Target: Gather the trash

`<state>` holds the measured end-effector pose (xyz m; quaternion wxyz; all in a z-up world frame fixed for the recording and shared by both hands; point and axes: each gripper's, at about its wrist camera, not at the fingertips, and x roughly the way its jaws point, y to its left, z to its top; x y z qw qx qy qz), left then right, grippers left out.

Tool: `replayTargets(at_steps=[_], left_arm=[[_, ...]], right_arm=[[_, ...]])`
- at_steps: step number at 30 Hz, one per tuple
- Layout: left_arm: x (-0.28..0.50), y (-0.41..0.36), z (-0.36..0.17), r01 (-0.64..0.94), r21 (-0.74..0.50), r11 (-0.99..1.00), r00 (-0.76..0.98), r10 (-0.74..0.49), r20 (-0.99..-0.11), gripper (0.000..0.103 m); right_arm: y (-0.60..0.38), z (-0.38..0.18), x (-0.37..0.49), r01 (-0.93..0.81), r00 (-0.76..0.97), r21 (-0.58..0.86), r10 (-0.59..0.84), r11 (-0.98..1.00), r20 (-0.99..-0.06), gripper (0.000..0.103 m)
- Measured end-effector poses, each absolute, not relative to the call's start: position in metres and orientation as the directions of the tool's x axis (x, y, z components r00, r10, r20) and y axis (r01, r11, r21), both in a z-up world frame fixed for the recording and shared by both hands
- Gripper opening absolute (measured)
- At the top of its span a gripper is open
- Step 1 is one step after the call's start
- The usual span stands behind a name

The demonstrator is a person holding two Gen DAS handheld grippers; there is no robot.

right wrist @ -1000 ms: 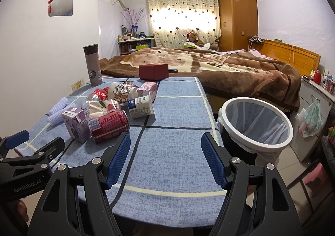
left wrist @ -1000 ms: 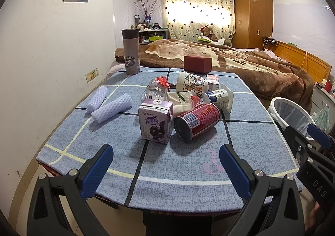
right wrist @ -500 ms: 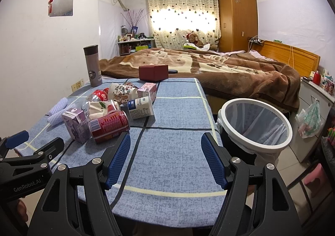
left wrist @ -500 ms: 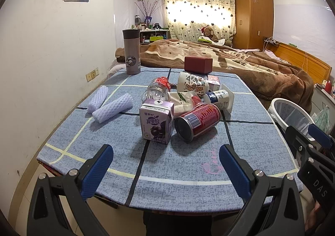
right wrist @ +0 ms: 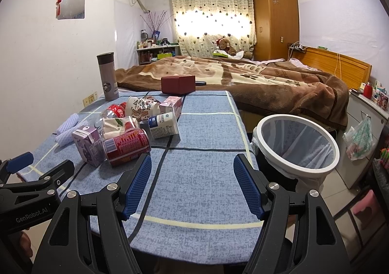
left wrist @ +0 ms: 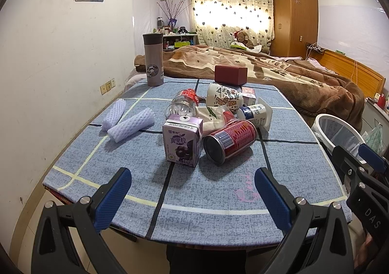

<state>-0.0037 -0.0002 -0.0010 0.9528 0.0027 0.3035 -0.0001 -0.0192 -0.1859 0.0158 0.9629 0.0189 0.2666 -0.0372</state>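
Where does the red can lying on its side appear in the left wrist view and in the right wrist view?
Left wrist: red can lies centre, right of the purple carton.
Right wrist: red can lies left of centre, again beside the purple carton.
Shared landmark: dark red box at the table's far edge.

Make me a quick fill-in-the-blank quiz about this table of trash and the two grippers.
1. The red can lies on its ____.
2. The purple carton stands directly ____ of the can in the left wrist view.
3. The bin holds ____ so far.
4. Both the left gripper and right gripper are ____.

Answers: side; left; nothing; open
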Motion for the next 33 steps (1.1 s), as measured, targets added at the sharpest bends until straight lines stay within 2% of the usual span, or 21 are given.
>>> replayTargets(at_steps=[20,33], left_arm=[[0.002,0.006,-0.005,0.002,-0.003,1.000,0.807,-0.003,-0.590,0.103],[0.042,0.059,-0.022,-0.020,-0.101,0.995,0.772,-0.049,-0.633,0.103]], right_arm=[[-0.184,0.013,-0.015,0.076,0.851,0.017,-0.056,0.997,-0.522,0.072],[-0.171,-0.009,0.036,-0.032,0.785,0.166,0.128,0.986,-0.606,0.072]])
